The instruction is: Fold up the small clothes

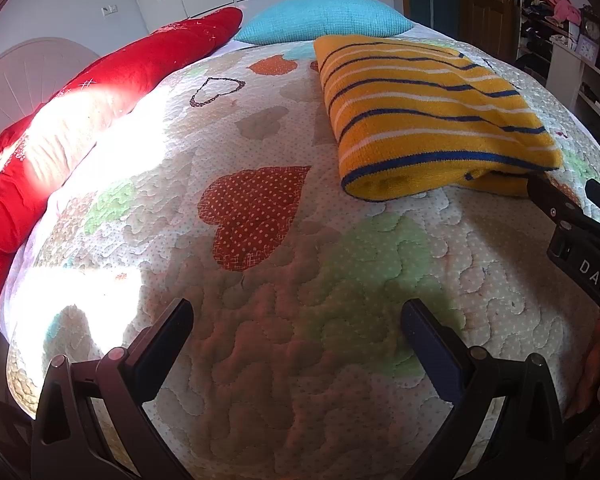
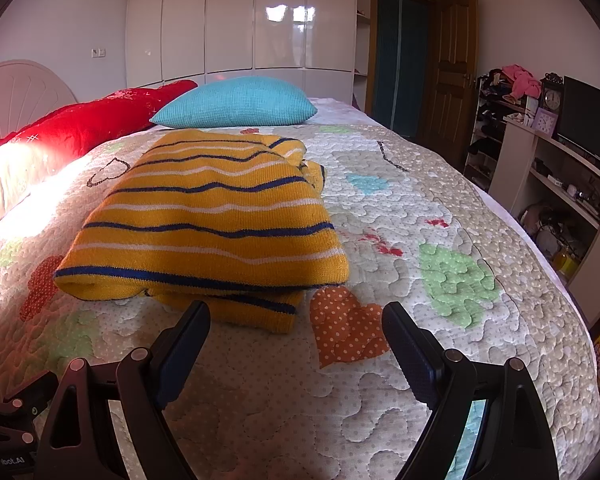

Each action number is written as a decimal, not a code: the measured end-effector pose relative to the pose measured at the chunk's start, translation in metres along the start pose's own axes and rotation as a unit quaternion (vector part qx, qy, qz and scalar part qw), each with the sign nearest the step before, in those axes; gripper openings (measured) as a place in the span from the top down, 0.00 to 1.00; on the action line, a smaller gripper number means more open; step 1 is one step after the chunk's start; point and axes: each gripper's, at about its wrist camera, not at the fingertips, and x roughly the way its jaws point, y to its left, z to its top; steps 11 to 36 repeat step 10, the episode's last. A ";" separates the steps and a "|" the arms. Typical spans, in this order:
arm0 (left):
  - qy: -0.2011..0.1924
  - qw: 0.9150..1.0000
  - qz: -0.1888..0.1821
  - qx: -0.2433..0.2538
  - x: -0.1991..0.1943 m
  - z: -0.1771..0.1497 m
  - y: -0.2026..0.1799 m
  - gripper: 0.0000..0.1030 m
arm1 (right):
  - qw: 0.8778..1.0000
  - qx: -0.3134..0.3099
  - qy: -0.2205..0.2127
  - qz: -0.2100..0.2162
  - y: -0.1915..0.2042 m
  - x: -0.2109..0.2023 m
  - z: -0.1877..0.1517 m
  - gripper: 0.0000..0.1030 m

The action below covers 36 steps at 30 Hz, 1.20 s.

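A yellow knit sweater [image 1: 428,112] [image 2: 208,216] with blue and white stripes lies folded into a thick rectangle on the quilted bed cover. My left gripper [image 1: 296,312] is open over bare quilt, to the near left of the sweater, with nothing between its fingers. My right gripper [image 2: 296,316] is also open and empty, its fingertips just short of the sweater's near edge. From the left wrist view the right gripper [image 1: 568,192] shows at the right border, close to the sweater's near corner.
A red pillow [image 2: 72,128] and a turquoise pillow [image 2: 236,102] lie toward the headboard [image 2: 16,92]. The quilt [image 1: 260,280] with heart patches covers the bed. Shelves [image 2: 556,184] with a clock, a screen and clutter stand along the bed's right side.
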 end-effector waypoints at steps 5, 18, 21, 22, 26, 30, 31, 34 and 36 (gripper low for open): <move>-0.004 1.000 -0.007 -0.003 -0.001 0.000 0.001 0.00 | 1.000 0.000 0.000 0.000 0.000 0.000 0.000 0.12; 0.004 1.000 -0.020 -0.016 0.002 0.000 0.005 0.00 | 1.000 0.000 -0.001 0.000 0.000 0.000 0.000 0.12; 0.004 1.000 -0.020 -0.016 0.002 0.000 0.005 0.00 | 1.000 0.000 -0.001 0.000 0.000 0.000 0.000 0.12; 0.004 1.000 -0.020 -0.016 0.002 0.000 0.005 0.00 | 1.000 0.000 -0.001 0.000 0.000 0.000 0.000 0.12; 0.004 1.000 -0.020 -0.016 0.002 0.000 0.005 0.00 | 1.000 0.000 -0.001 0.000 0.000 0.000 0.000 0.12; 0.004 1.000 -0.020 -0.016 0.002 0.000 0.005 0.00 | 1.000 0.000 -0.001 0.000 0.000 0.000 0.000 0.12; 0.004 1.000 -0.020 -0.016 0.002 0.000 0.005 0.00 | 1.000 0.000 -0.001 0.000 0.000 0.000 0.000 0.12; 0.004 1.000 -0.020 -0.016 0.002 0.000 0.005 0.00 | 1.000 0.000 -0.001 0.000 0.000 0.000 0.000 0.12; 0.004 1.000 -0.020 -0.016 0.002 0.000 0.005 0.00 | 1.000 0.000 -0.001 0.000 0.000 0.000 0.000 0.12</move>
